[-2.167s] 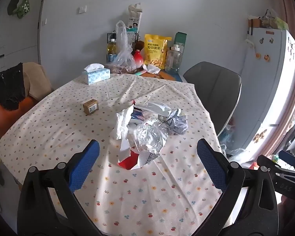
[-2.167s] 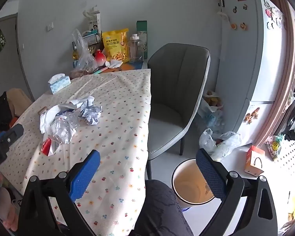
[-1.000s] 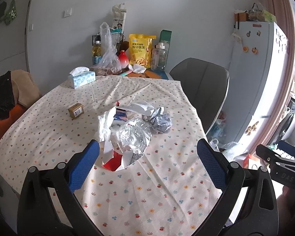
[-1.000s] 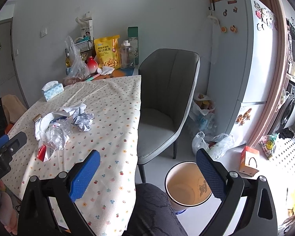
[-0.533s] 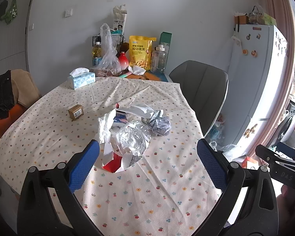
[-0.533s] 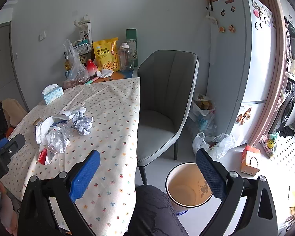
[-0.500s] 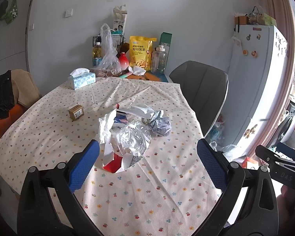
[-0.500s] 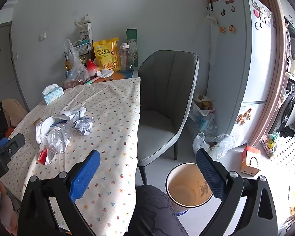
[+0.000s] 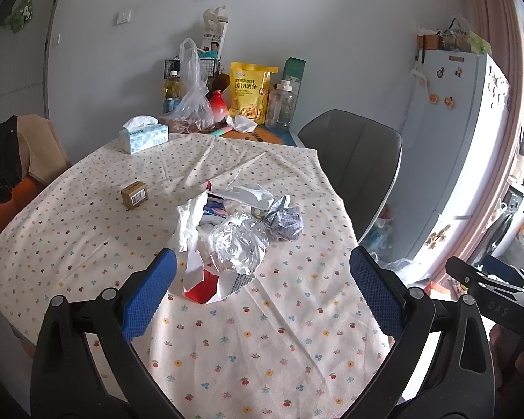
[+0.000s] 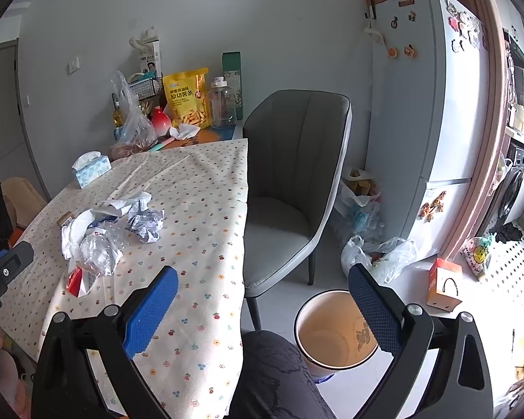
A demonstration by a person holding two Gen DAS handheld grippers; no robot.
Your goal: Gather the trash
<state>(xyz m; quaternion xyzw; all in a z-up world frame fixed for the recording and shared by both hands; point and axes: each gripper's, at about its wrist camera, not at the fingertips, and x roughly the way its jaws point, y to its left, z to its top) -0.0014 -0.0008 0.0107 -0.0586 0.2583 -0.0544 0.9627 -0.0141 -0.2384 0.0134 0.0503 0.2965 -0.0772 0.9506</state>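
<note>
The left gripper [image 9: 262, 279] hangs over the near part of the table [image 9: 87, 237], its blue-padded fingers [image 9: 150, 293] spread wide and holding nothing. The right gripper [image 10: 262, 300] is just as wide open and empty, off the table's right edge, above the person's knee [image 10: 272, 366] and a bin [image 10: 332, 335] on the floor; the bin looks empty, though part of its bottom is hidden.

Just beyond the left gripper lies the trash [image 9: 234, 237], heaped near the middle of the cloth: crumpled clear plastic [image 9: 237, 248] on a red-and-white wrapper [image 9: 209, 284], white paper [image 9: 188, 223] to its left, a grey printed wad [image 9: 284, 223] to its right. A small brown box [image 9: 134, 193] sits apart, left of the heap. Farther back stands a tissue box [image 9: 143, 138], and against the wall a yellow snack bag [image 9: 249, 94] among bottles and a plastic bag. A grey chair [image 10: 297, 174] stands at the table's right side, a fridge [image 10: 426, 104] beyond it.
</note>
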